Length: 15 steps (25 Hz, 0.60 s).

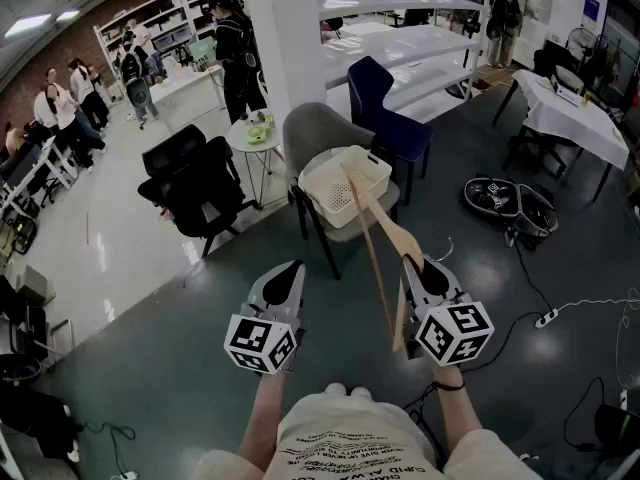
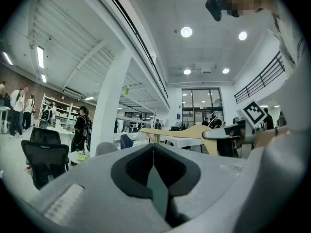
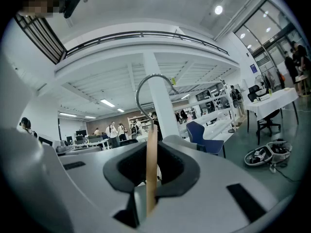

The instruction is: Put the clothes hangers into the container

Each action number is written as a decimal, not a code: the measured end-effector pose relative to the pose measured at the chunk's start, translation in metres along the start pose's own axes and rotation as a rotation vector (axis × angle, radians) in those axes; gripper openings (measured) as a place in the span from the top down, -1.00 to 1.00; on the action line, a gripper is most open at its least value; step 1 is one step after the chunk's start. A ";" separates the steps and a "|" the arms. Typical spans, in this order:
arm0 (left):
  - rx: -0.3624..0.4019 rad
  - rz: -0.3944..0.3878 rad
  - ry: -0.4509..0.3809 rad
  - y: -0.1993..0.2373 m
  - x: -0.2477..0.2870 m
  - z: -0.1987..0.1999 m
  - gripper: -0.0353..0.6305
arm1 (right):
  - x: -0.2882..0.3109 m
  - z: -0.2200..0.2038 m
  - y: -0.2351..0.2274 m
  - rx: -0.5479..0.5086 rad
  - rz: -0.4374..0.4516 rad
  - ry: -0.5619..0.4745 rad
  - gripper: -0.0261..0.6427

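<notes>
Right gripper [image 1: 418,265] is clamped on a pale wooden clothes hanger [image 1: 390,224]; in the right gripper view the wood [image 3: 151,171] stands upright between the pressed jaws, with the metal hook [image 3: 146,84] curving above. Left gripper [image 1: 288,270] has its jaws pressed together on nothing; both grippers point level. The hanger slants away from the person; its far end shows against the open top of the white perforated plastic basket [image 1: 378,166]; whether it lies past the rim cannot be told. The basket sits on a grey chair [image 1: 316,128]. The chair is flanked by a black office chair [image 1: 196,184] on the left and a blue chair [image 1: 386,98] behind; dark floor [image 1: 180,358] lies between person and chair; a white power strip [image 1: 546,318] and cables lie to the right.
</notes>
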<state>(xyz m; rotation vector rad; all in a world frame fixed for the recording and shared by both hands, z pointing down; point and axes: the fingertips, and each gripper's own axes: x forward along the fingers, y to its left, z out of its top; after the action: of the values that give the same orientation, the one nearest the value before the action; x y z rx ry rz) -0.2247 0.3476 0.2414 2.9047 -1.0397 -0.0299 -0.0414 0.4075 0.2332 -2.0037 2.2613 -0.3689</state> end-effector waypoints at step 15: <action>-0.001 0.026 -0.009 -0.014 0.010 -0.004 0.82 | -0.003 -0.004 -0.023 0.035 0.022 -0.004 0.76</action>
<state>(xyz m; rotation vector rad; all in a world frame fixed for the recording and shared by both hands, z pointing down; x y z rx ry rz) -0.2075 0.3523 0.2444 2.8924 -1.0787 -0.0420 -0.0195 0.4082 0.2420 -1.9599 2.2563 -0.3994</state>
